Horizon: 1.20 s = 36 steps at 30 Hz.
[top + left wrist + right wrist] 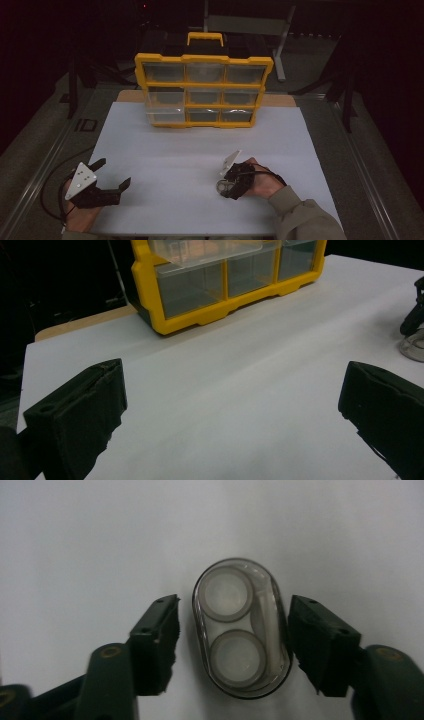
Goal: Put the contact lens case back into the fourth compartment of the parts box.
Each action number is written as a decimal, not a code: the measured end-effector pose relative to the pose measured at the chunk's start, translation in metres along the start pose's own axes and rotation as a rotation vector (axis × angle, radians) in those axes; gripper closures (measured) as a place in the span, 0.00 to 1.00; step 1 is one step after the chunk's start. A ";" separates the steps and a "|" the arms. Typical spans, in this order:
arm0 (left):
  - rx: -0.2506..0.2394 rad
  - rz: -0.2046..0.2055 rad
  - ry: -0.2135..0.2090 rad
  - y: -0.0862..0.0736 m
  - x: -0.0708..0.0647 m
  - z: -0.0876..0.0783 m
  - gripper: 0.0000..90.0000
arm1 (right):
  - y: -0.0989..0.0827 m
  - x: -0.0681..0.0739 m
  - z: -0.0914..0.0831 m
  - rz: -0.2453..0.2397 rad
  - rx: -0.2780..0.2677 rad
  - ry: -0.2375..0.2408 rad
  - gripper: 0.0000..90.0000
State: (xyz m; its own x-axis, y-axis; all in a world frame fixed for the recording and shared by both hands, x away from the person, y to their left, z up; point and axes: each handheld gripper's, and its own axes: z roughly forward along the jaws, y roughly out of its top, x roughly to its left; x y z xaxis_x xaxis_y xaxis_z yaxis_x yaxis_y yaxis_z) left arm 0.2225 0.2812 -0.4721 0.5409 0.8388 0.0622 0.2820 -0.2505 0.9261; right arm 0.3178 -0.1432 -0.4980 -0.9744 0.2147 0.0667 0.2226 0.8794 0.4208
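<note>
A small clear oval case (226,594) with two round white discs inside lies flat on the white sheet (200,150). My right gripper (235,630) points down at it, open, one jaw on each long side. The left jaw stands a small gap away; the right jaw is almost at the case wall. In the high view the case (222,187) peeks out beside the right gripper (231,186), right of the sheet's middle. My left gripper (113,172) rests at the sheet's near left corner, open wide with nothing between its jaws (235,390).
A yellow organiser box (205,58) with clear compartments and a yellow handle stands at the sheet's far edge, its yellow frame (200,315) ahead in the left gripper view. A wooden board (131,96) shows under the sheet. Dark metal frames and rails surround the table.
</note>
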 end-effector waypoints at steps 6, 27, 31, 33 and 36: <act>0.000 -0.002 -0.002 0.000 0.000 0.000 0.00 | -0.001 0.002 0.004 -0.033 0.032 -0.039 0.49; 0.001 -0.002 0.001 0.000 0.000 0.001 0.00 | -0.001 0.000 -0.017 0.139 -0.013 -0.026 0.54; 0.002 -0.001 0.003 -0.001 0.000 0.001 0.00 | 0.001 0.002 -0.024 0.161 -0.027 -0.036 0.54; 0.002 -0.002 0.002 -0.001 0.000 0.001 0.00 | 0.003 0.002 -0.027 0.163 -0.029 -0.044 0.54; 0.002 -0.003 0.003 -0.001 0.000 0.001 0.00 | 0.005 0.003 -0.031 0.183 -0.032 -0.054 0.54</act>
State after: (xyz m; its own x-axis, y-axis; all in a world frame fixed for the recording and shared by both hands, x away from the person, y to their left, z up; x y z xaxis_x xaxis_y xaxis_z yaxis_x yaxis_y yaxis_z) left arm 0.2230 0.2808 -0.4732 0.5380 0.8408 0.0603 0.2852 -0.2489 0.9256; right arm 0.3147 -0.1511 -0.4670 -0.9146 0.3929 0.0959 0.3936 0.8100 0.4347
